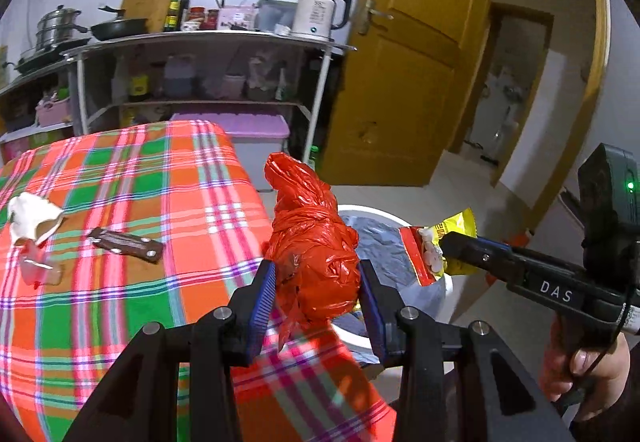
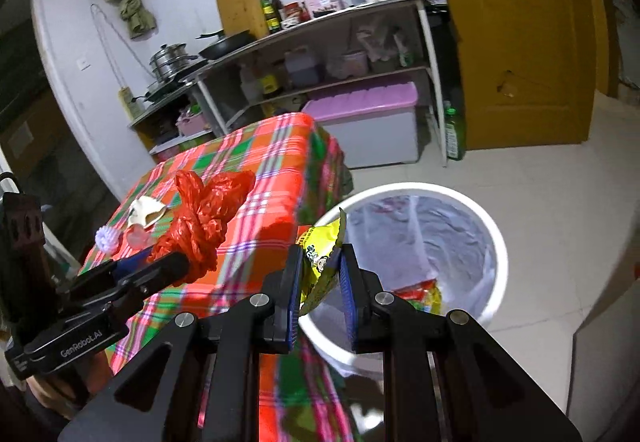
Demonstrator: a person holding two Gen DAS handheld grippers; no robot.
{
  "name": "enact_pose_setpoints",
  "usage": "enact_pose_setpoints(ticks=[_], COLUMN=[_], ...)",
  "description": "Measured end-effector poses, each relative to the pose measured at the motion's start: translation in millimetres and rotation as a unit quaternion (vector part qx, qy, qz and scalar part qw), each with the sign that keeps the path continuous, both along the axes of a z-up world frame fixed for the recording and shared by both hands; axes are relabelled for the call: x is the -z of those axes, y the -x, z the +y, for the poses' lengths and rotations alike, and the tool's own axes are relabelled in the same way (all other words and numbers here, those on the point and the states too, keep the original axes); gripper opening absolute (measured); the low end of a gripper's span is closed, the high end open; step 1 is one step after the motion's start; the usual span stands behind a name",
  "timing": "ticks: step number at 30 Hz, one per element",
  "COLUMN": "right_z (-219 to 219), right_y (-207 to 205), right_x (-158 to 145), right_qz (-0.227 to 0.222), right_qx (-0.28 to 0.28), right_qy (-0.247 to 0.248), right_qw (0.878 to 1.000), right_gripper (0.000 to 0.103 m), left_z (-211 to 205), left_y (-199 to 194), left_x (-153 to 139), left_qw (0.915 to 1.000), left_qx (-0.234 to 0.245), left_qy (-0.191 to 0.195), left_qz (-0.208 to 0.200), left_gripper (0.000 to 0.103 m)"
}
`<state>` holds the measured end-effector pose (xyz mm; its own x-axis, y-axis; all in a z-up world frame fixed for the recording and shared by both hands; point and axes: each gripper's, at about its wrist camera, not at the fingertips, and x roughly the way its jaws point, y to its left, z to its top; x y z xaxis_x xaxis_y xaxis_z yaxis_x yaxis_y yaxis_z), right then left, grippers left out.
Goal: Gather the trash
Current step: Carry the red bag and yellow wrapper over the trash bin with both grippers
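Person w/ 2 handheld grippers at the corner of a table under a plaid cloth (image 1: 120,178), orange/green/pink checks. Left gripper (image 1: 318,282) is pinching a knotted red plastic bag (image 1: 316,242), blue pads pressed on both sides of the wad, bag's twisted top sticking up past the tips; it's held above the table edge, just beside the bin. Right gripper (image 2: 320,278) has its jaws nearly together, clamped on a yellow snack wrapper (image 2: 320,262) w/ a red strip at 1 end, wrapper crumpled btwn the pads & poking up. That wrapper hangs over the rim of a white trash bin (image 2: 496,242) standing on the tile floor right next to the table; bin has a clear liner & some red/yellow packaging already at the bottom. Still lying on the cloth: a torn white scrap (image 1: 32,218), a brown wrapper (image 1: 128,244) flat beside it, & a pinkish clear bit (image 1: 38,266) near the scrap. Behind the table, a metal shelf rack (image 1: 200,42) w/ kettle (image 1: 320,10), pans, bottles; yellow-brown door (image 1: 416,50) ajar to the side.
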<state>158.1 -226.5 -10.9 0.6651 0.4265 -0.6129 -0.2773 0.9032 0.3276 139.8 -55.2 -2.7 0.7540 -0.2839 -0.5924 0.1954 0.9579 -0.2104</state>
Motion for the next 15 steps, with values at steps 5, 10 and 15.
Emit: enact_pose_setpoints(ticks=[5,10,15], right_z=[-16.3,-24.7,-30.8], right_y=[-5.0,-10.4,-18.0], right_x=[9.8,20.0,33.1], right_qz=[0.013,0.028,0.047], right_qx=[0.014,0.022,0.027], right_qy=[-0.001,0.0,0.001], right_qw=[1.0,0.999,0.999], right_gripper=[0.019,0.019,0.019], left_z=[-17.8,-32.2,-40.7], left_y=[-8.9,-19.5,-31.3], left_x=[8.6,17.3,27.9], left_qw=[0.9997,0.9991,0.9982], left_qx=[0.019,0.033,0.043], left_qy=[-0.004,-0.009,-0.011], left_qz=[0.012,0.025,0.04], left_gripper=[0.041,0.041,0.041])
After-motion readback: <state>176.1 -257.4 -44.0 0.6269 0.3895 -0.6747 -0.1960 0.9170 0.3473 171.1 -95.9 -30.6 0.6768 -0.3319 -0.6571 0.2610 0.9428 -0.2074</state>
